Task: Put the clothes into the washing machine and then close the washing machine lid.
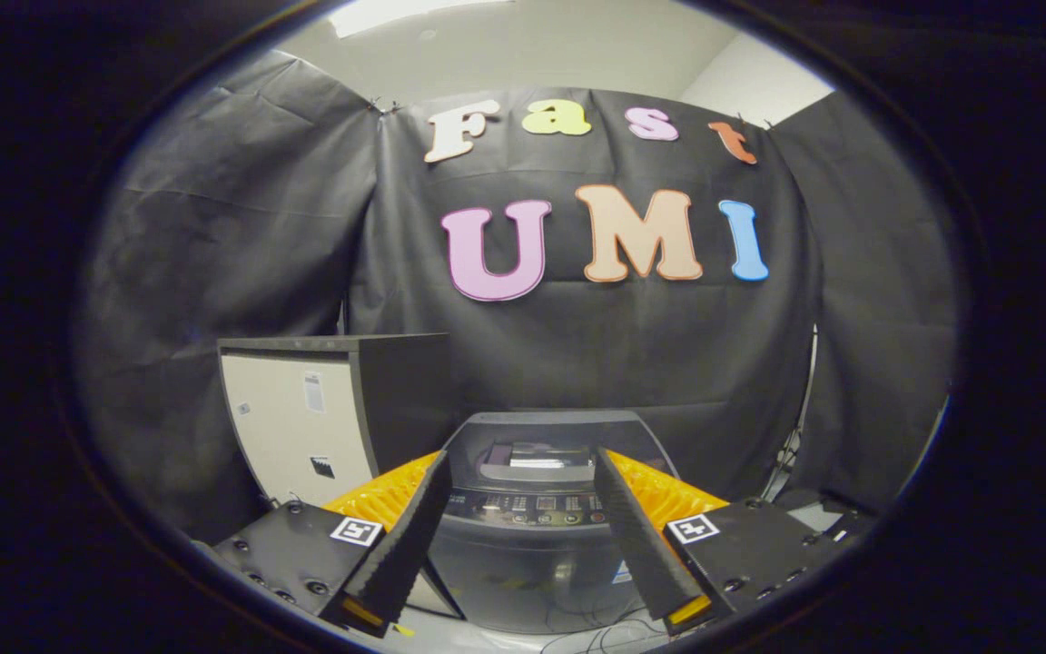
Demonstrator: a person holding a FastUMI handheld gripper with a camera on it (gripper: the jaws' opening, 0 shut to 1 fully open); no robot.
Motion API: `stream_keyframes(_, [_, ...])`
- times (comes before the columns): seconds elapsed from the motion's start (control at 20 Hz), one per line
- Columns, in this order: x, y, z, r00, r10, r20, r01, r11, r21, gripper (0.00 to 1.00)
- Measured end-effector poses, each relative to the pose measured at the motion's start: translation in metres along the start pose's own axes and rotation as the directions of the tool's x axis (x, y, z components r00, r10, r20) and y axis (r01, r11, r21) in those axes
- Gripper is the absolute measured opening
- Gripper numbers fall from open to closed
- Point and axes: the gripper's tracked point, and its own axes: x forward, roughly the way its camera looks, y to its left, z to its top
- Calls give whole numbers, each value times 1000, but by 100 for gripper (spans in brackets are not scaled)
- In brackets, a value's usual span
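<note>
While we hold the gripper (pixel 518 472) level and aimed at the booth's back wall, its two fingers stand wide apart with nothing between them, each one slanting inward toward the washing machine (pixel 541 536). We see that machine framed in the gap between the fingers and a little beyond their tips. It stands upright on the floor, its long axis vertical and its front turned toward us. Its control panel (pixel 527 510) runs crosswise along the near edge of the top, a row of small buttons facing up and toward us. Behind the panel the lid (pixel 548 427) lies flat and looks closed, though from this low angle we cannot tell for sure. Just beside the washing machine, on its left as we face it, stands a cabinet (pixel 300 427) with a pale side and dark top, taller than the machine. Thin cables (pixel 596 636) trail on the pale floor at the foot of the washing machine.
</note>
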Motion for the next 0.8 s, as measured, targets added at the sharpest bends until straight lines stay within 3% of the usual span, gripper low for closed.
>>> stream_keyframes(0.1, [-5,-9,5,1000,-18,-3,18,1000,22,98])
stream_keyframes(0.2, [-11,1,2,999,29,-14,-28,999,35,98])
stream_keyframes(0.55, [-20,-6,16,999,34,15,-35,997,67,97])
stream_keyframes(0.8, [-25,-1,20,998,51,24,-51,998,29,97])
